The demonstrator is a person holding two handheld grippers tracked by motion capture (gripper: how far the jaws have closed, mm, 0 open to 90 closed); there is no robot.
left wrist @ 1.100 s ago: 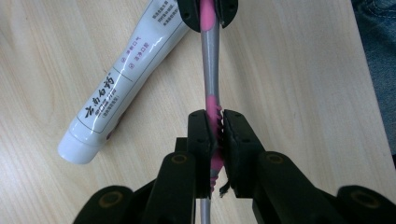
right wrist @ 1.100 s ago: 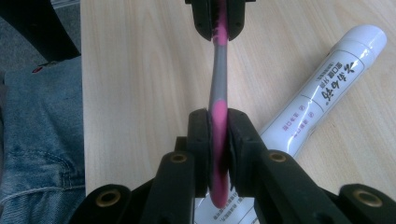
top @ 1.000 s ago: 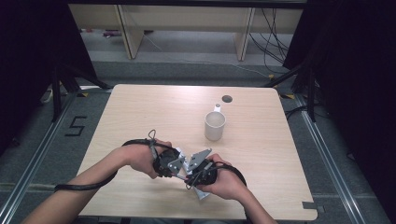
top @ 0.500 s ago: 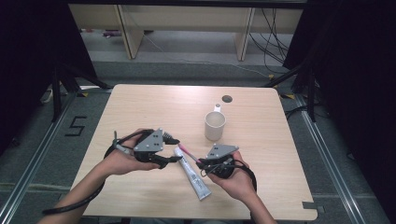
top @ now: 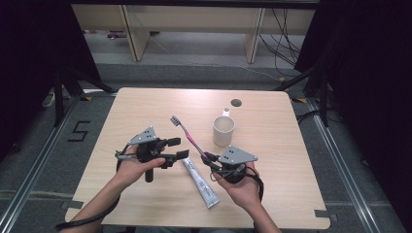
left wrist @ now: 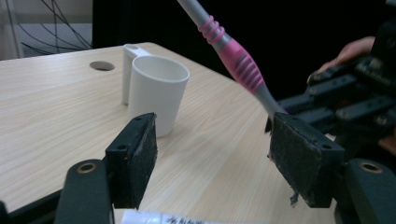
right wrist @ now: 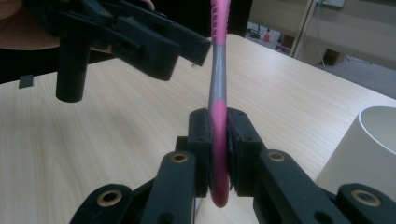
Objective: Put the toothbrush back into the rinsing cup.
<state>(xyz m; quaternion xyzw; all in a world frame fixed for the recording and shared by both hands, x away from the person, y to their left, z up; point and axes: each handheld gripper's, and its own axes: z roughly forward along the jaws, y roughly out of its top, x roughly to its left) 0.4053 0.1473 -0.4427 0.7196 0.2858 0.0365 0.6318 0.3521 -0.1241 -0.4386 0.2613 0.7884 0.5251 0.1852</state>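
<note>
High view: right gripper point(top: 212, 161) jaws clenched on toothbrush point(top: 187, 131) tail, left gripper point(top: 177, 148) jaws just sprung wide, nothing between — long lever, thin grip, could twist loose onto worktop point(top: 272, 145) beside cup point(top: 223, 130).

White cup point(top: 223, 130) stands upright on the table point(top: 291, 145); toothpaste tube point(top: 200, 182) lies flat nearby.

A light wooden table point(top: 145, 107) with rounded corners is seen at the centre of the high view, a round dark hole point(top: 236, 102) set near its far edge. Grey carpet point(top: 204, 73) is laid around it. Pale wooden shelving point(top: 194, 22) is placed along the top of the frame, with cables point(top: 284, 29) trailed at the upper right. A "5" point(top: 79, 131) is marked on the floor at left.
</note>
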